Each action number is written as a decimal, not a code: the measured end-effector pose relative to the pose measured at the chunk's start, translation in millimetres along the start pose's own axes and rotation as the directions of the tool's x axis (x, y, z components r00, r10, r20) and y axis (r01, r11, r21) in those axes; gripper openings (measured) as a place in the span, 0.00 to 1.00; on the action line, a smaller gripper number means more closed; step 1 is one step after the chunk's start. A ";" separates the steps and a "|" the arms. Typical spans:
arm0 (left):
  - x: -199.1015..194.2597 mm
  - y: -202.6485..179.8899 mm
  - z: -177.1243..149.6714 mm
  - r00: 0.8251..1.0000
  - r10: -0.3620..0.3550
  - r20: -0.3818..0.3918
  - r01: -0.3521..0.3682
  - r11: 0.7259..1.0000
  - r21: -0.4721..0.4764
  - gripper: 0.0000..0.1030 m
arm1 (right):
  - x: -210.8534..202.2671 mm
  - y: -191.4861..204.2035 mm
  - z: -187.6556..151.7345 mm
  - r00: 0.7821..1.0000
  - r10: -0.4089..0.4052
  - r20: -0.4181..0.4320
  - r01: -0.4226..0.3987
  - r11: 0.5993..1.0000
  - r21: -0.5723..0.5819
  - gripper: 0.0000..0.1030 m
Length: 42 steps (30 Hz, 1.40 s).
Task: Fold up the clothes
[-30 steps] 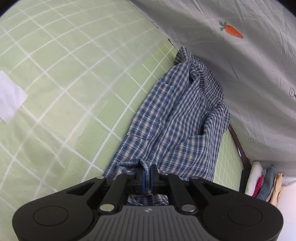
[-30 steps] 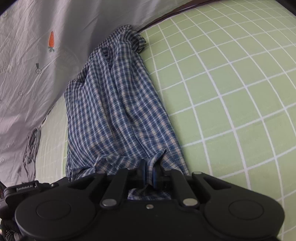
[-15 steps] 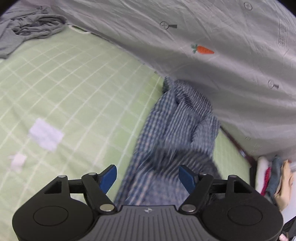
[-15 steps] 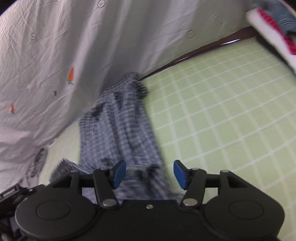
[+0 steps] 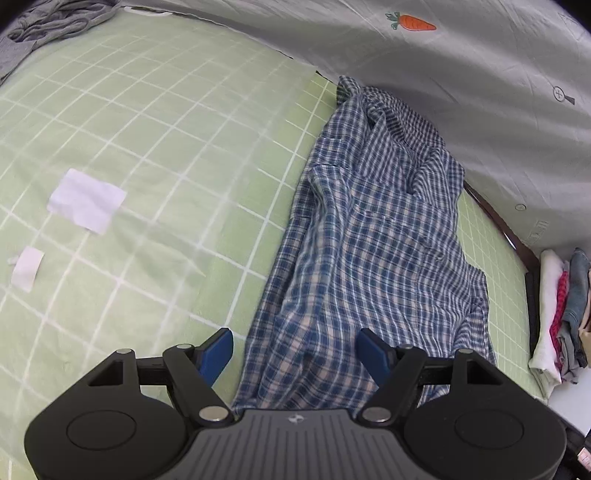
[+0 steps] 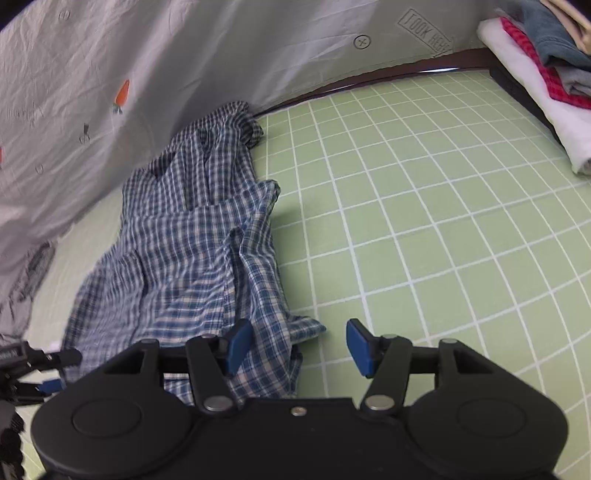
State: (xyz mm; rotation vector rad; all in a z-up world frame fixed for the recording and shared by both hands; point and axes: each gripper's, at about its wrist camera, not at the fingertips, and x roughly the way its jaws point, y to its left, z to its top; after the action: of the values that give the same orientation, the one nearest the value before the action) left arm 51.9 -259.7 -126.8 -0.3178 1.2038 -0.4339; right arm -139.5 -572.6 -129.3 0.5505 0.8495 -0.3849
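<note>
Both grippers' jaws gape above the checked shirt (image 5: 369,236).

Shirt (image 5: 373,236) lies on bed sheet (image 5: 155,122), far end against hanging cloth (image 5: 480,74). Two paper pieces (image 5: 86,201) on sheet well left of shirt. Crumpled garment (image 5: 55,18) at far left. Stack of folded clothes (image 6: 535,62) far right, well apart from shirt.

Left gripper (image 5: 295,354): jaws spread wide after opening within the last second, blue pads apart with nothing clamped, body pitched steeply downward. Right gripper (image 6: 299,347): jaws likewise parted after opening, pads pressing on nothing, angled down at a similar pitch.
</note>
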 end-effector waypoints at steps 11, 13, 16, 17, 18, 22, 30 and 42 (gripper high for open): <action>1.1 6.3 0.5 1.000 0.012 -0.001 -0.012 0.999 -0.031 0.73 | 10.9 9.3 -5.4 0.998 -0.056 -0.040 0.052 0.993 -0.108 0.73; 0.4 5.4 -0.9 1.000 0.017 0.002 -0.017 0.999 -0.030 0.73 | 13.5 7.6 -5.8 0.997 -0.060 -0.058 0.054 0.994 -0.094 0.80; -1.7 4.3 -2.0 1.000 0.020 0.007 -0.020 1.000 -0.023 0.73 | 18.7 9.7 -6.7 0.995 -0.053 -0.090 0.045 0.995 -0.085 0.89; -2.7 4.2 -2.1 1.000 0.020 0.009 -0.020 1.000 -0.021 0.73 | 20.9 11.2 -6.4 0.994 -0.040 -0.100 0.032 0.996 -0.081 0.91; -4.3 4.5 -2.2 1.000 0.021 0.014 -0.021 1.000 -0.018 0.73 | 23.1 12.7 -6.0 0.994 -0.027 -0.109 0.019 0.997 -0.077 0.91; -10.8 6.6 -1.3 0.999 0.031 0.038 -0.030 0.999 -0.021 0.73 | 29.5 32.8 8.6 0.997 0.032 -0.077 -0.040 0.994 -0.103 0.97; -15.9 10.6 -5.3 0.998 0.036 0.049 -0.034 0.999 -0.040 0.73 | 25.1 78.3 34.7 0.996 0.043 0.078 -0.021 0.966 -0.259 1.00; -11.3 38.7 -12.6 0.988 -0.152 -0.012 0.141 0.939 -0.315 0.73 | 13.6 -34.9 -3.5 0.989 0.141 -0.033 -0.117 0.912 0.393 0.99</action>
State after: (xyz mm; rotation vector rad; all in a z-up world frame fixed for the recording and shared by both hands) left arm 42.7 -220.5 -139.4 -0.6800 1.2900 -0.3769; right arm -151.7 -599.7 -152.5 0.9894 0.7921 -0.4203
